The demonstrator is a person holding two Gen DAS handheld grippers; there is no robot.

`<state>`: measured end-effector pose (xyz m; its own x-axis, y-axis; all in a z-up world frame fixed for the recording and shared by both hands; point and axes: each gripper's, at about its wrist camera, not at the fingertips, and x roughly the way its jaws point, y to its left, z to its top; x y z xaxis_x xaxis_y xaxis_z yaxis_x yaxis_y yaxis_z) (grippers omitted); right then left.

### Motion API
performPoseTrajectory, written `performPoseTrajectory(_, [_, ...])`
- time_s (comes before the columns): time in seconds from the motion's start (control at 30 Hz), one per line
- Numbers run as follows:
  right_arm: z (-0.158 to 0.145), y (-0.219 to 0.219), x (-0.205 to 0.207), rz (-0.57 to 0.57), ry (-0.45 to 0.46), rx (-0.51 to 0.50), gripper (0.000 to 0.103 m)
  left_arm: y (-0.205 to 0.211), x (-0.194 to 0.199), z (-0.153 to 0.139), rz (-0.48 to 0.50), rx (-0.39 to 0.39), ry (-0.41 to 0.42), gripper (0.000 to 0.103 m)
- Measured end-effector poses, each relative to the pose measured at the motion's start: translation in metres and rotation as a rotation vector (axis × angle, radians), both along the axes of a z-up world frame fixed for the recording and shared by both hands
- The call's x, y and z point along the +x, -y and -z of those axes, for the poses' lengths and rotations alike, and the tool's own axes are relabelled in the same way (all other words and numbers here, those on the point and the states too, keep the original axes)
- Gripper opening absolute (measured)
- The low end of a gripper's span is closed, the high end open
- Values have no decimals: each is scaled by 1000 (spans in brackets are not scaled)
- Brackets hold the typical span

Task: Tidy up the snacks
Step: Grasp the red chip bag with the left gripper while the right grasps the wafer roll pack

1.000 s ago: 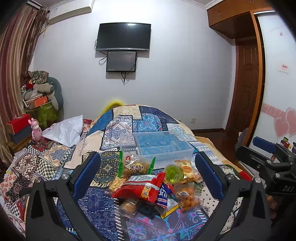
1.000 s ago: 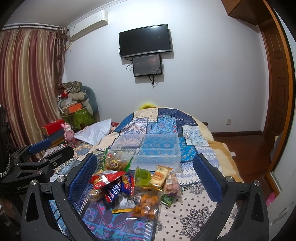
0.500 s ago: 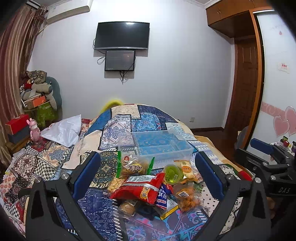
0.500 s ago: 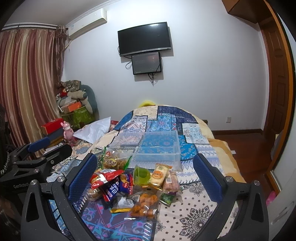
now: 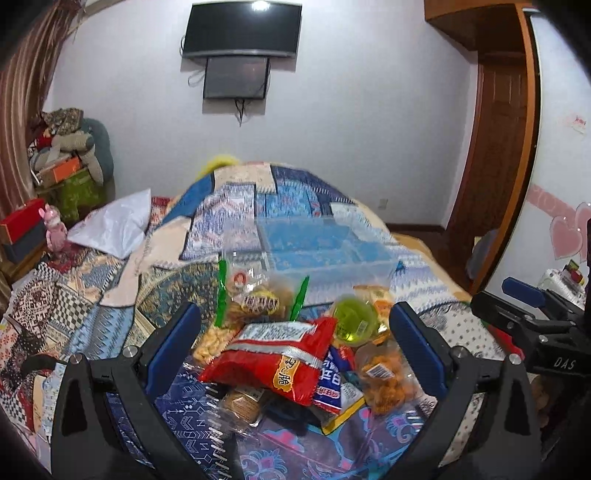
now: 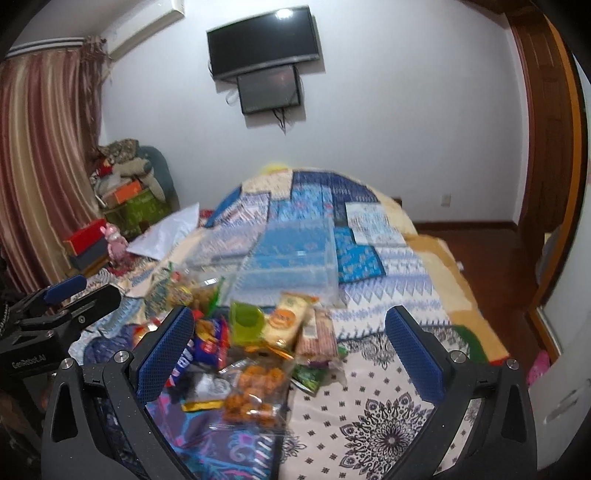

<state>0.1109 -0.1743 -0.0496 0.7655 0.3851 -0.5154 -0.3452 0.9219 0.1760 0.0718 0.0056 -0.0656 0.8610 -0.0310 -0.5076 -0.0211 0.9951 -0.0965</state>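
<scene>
A pile of snack packs lies on the patterned bedspread [image 5: 110, 295]: a red chip bag [image 5: 273, 360], a green jelly cup [image 5: 354, 321], a clear bag of orange puffs [image 5: 386, 380] and a green-edged clear bag [image 5: 258, 299]. Behind the pile stands a clear plastic bin [image 5: 317, 254], also in the right wrist view [image 6: 280, 258]. My left gripper [image 5: 295, 347] is open and empty, just above the pile. My right gripper [image 6: 288, 350] is open and empty over the pile's right side, above the puffs bag [image 6: 255, 387], the green cup [image 6: 245, 321] and a yellow pack [image 6: 286, 321].
A white pillow [image 5: 114, 225] lies at the bed's left. Boxes and a pink toy [image 5: 53, 225] crowd the left wall. A TV [image 5: 240, 31] hangs on the far wall. A wooden door [image 5: 495, 155] and bare floor are to the right of the bed.
Both grippers have dropped and moved forward toward the snack pile, which looks larger and closer now. Both stay open. The snacks have not moved.
</scene>
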Motion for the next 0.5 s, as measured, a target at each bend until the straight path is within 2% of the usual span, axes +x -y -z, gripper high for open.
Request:
performPoseTrajectory(0.2, [24,0,19,-26,-101,3,101,-5,25,31,-13,4,-88,103])
performPoseTrajectory(0.5, [54,-2,48,-40,-227,2,79,-10,52,67,-8,-8,-200,103])
